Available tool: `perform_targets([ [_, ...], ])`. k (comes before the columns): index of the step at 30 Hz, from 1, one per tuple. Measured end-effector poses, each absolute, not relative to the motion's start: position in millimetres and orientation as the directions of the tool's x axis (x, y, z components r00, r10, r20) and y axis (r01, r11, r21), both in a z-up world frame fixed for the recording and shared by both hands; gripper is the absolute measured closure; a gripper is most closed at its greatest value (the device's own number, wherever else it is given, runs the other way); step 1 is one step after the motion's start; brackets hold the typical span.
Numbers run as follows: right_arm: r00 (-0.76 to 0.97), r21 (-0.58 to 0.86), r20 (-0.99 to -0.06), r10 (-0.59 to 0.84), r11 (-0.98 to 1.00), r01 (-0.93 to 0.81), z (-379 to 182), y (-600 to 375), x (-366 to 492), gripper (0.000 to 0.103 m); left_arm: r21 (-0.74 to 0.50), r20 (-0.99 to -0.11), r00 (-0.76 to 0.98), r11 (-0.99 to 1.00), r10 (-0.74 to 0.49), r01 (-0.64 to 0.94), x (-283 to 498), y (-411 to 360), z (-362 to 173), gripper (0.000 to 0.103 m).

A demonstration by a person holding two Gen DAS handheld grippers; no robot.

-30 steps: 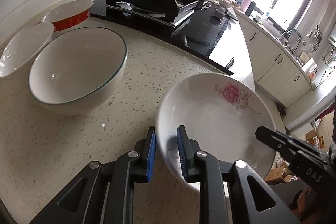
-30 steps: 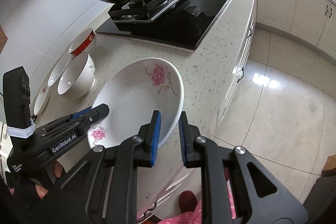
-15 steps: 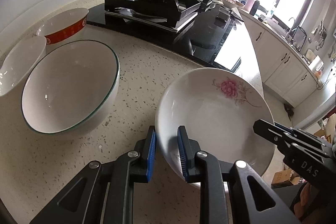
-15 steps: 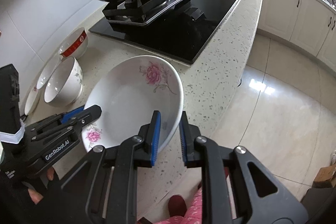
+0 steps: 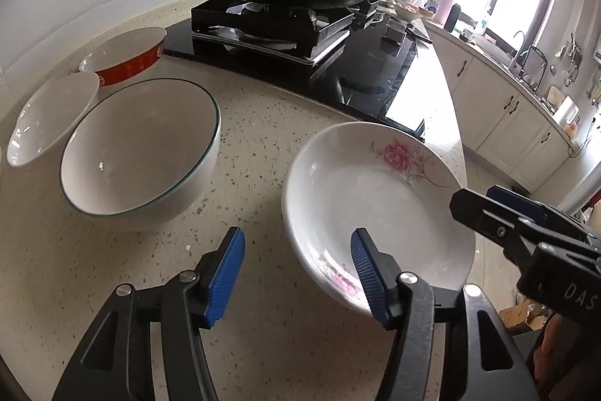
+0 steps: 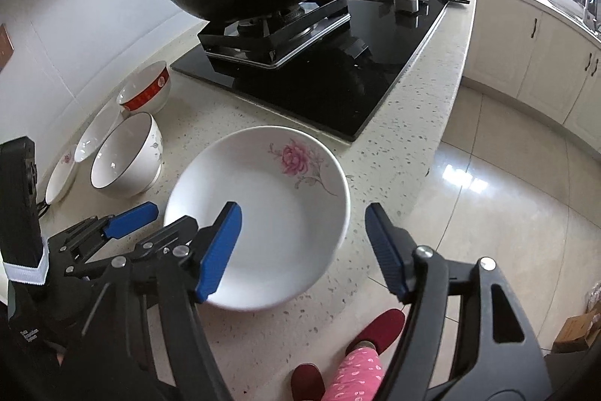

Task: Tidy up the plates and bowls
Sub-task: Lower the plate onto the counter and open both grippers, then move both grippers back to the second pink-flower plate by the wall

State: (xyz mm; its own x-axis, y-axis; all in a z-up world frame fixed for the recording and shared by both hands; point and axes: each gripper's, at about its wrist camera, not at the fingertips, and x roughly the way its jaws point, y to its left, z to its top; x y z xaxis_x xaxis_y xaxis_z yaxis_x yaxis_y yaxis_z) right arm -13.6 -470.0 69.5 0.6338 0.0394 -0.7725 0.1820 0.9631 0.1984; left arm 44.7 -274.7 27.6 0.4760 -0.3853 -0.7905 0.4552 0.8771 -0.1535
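On the speckled counter, the left gripper points steeply down at the near-left rim of the flowered plate; its jaws are opening, one pad over the rim and one outside it, neither pressing. The plate rests flat near the counter's front edge, right of the green-rimmed bowl; glazed china, stiff, slick and breakable, probably weighty enough for two grips, best taken by the thin rim. The right gripper tilts down likewise at the near-right rim, jaws opening astride it without contact.
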Motion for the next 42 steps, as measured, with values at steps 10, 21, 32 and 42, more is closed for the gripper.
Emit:
perform_targets([
  [10, 0.646, 0.217, -0.762, 0.053, 0.96, 0.176, 75.6, -458.0, -26.6, 0.031, -0.199, -0.774, 0.478, 0.877, -0.415, 0.438, 17.2, -244.9, 29.2, 0.034],
  [21, 0.652, 0.22, -0.747, 0.126, 0.974, 0.064, 84.5, -406.8, -31.5, 0.031, -0.217, -0.764, 0.532, 0.921, -0.366, 0.323, -3.8, -175.4, 34.6, 0.034],
  [32, 0.598, 0.221, -0.767, 0.232, 0.971, -0.094, 76.2, -331.5, -32.1, 0.031, -0.249, -0.765, 0.594, 0.965, -0.25, 0.086, -5.7, -82.9, 32.0, 0.031],
  [42, 0.533, 0.215, -0.791, 0.299, 0.953, -0.215, 65.5, -272.1, -28.2, 0.031, -0.254, -0.783, 0.61, 0.959, -0.125, -0.129, 6.2, -13.1, 26.7, 0.03],
])
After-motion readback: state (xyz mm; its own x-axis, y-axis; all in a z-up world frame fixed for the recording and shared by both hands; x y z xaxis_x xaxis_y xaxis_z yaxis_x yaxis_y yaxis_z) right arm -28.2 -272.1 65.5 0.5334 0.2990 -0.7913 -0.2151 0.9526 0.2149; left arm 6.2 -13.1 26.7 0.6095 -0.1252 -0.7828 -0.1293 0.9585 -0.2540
